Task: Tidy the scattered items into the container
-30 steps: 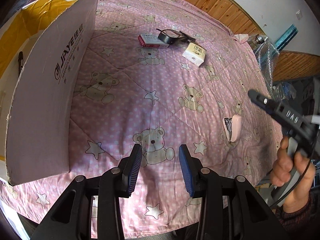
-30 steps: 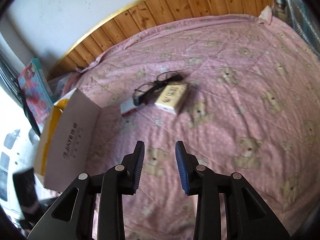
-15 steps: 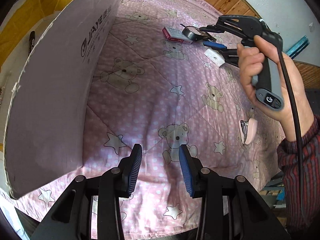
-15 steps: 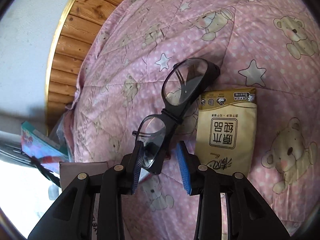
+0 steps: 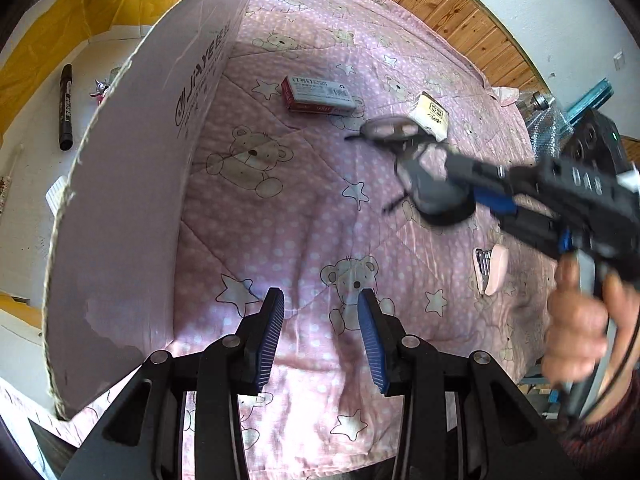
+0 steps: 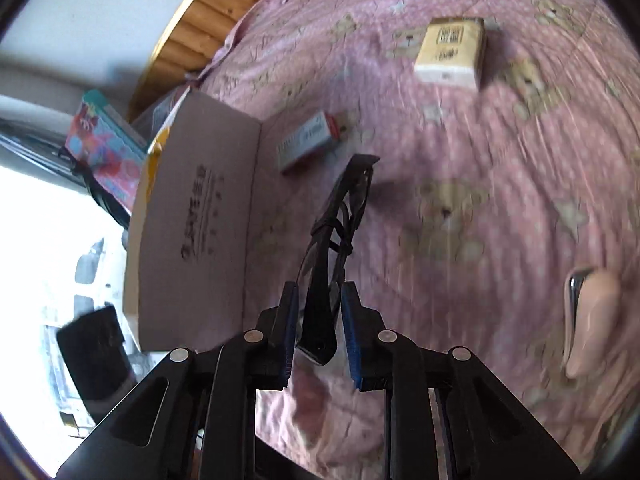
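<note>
My right gripper (image 6: 319, 312) is shut on a pair of black glasses (image 6: 340, 216) and holds them in the air above the pink quilt; the same glasses (image 5: 424, 176) show blurred in the left wrist view. The cardboard box (image 5: 132, 184) stands at the left, its near flap (image 6: 192, 236) upright. My left gripper (image 5: 320, 320) is open and low over the quilt beside the box, with nothing between its fingers. A red-and-white small box (image 5: 318, 94), a yellow tissue pack (image 5: 430, 114) and a pink stapler (image 5: 490, 270) lie on the quilt.
Inside the cardboard box lie a black marker (image 5: 66, 106) and other small items. A hand (image 5: 576, 320) holds the right gripper's handle at the right. A wooden wall panel (image 5: 452, 12) runs behind the bed. Books (image 6: 106, 140) stand past the box.
My right gripper closed on the glasses and lifted them off the quilt, moving back toward the box. The left gripper stayed open and shifted slightly toward the box.
</note>
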A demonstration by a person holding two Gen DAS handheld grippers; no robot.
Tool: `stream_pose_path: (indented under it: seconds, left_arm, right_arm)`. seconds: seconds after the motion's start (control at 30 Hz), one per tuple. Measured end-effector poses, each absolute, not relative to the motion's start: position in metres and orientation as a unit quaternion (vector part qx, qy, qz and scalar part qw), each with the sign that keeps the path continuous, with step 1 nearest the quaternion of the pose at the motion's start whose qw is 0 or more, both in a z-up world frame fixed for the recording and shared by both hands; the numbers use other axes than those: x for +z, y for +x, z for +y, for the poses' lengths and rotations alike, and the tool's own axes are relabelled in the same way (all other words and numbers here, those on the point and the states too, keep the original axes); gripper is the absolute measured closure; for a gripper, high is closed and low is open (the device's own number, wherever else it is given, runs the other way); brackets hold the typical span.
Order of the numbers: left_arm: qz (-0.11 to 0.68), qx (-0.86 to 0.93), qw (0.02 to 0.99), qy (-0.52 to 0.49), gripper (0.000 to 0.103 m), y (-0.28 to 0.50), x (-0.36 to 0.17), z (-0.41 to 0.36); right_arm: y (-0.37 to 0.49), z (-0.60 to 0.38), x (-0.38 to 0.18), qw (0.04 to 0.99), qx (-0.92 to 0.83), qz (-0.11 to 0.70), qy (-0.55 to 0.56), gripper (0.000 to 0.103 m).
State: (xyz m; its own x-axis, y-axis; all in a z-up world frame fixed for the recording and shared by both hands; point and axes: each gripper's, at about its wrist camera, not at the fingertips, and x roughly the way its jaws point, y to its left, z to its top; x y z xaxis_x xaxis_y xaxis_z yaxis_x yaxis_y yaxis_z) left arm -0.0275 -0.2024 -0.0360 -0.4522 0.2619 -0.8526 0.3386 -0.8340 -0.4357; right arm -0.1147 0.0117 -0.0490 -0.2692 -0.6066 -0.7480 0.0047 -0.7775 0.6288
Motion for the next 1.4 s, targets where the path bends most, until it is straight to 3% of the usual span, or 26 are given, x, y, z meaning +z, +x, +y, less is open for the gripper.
stream_pose_path:
  seconds: [0.17,0.3,0.43,0.63,1.2,1.23,1.27,1.3,1.33,1.4]
  left_arm:
    - [0.279,-0.803,0.025,0.526,0.063,-0.025,-0.033,-0.196]
    - [0.259,-0.814,0.019,0.52,0.061,-0.027,-0.021,-0.185]
    - [0.244,-0.82,0.014,0.517,0.057,-0.042,-0.018,-0.176]
    - [0.207,-0.824,0.0,0.527,0.055,-0.07,-0.021,-0.156]
    - [0.157,-0.823,-0.002,0.546,0.047,-0.12,-0.061,-0.122]
    - [0.147,-0.825,-0.003,0.545,0.047,-0.121,-0.061,-0.119]
    - [0.139,-0.828,-0.002,0.542,0.047,-0.122,-0.062,-0.117]
    - [0.134,-0.831,-0.003,0.54,0.047,-0.122,-0.062,-0.115]
    - [0.125,-0.834,-0.005,0.537,0.06,-0.122,-0.061,-0.113]
    - [0.098,-0.84,-0.001,0.533,0.063,-0.121,-0.061,-0.109]
  right_arm:
    - [-0.074,0.01,-0.071,0.195,-0.746,-0.268,0.578,0.076]
    - [-0.045,0.046,-0.037,0.169,-0.797,-0.244,0.525,0.068]
    - [-0.02,0.077,-0.004,0.119,-0.852,-0.184,0.475,0.063]
    - [-0.019,0.092,-0.014,0.043,-0.877,-0.105,0.467,0.061]
    - [-0.062,0.11,-0.065,0.035,-0.865,-0.079,0.494,0.061]
    - [-0.063,0.109,-0.066,0.033,-0.865,-0.075,0.496,0.063]
    - [-0.063,0.109,-0.069,0.036,-0.863,-0.075,0.499,0.075]
    - [-0.063,0.108,-0.07,0.04,-0.862,-0.074,0.5,0.077]
    - [-0.062,0.106,-0.069,0.038,-0.864,-0.068,0.497,0.078]
    - [-0.062,0.103,-0.069,0.039,-0.866,-0.058,0.496,0.078]
